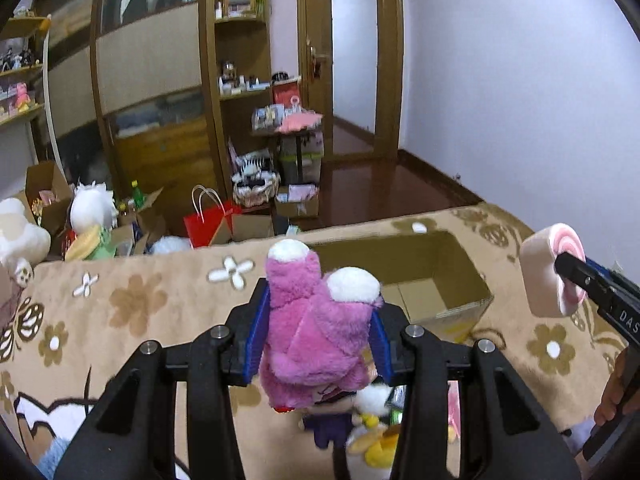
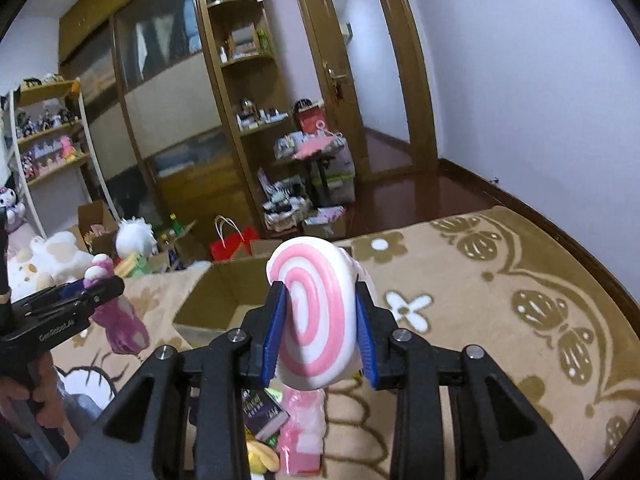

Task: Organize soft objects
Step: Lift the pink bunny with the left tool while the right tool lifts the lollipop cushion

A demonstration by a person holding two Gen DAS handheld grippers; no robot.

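My left gripper is shut on a pink plush toy with white-tipped feet, held up above the beige flowered blanket. My right gripper is shut on a round pink-and-white swirl cushion. An open cardboard box sits on the blanket just beyond both grippers; it appears as the box in the right wrist view. The left wrist view catches the swirl cushion at far right. The pink plush hangs at the left of the right wrist view.
More soft toys and a small book lie on the blanket beneath the grippers. Beyond the bed's edge stand a red paper bag, cardboard boxes, white plush toys, a wooden wardrobe and a door.
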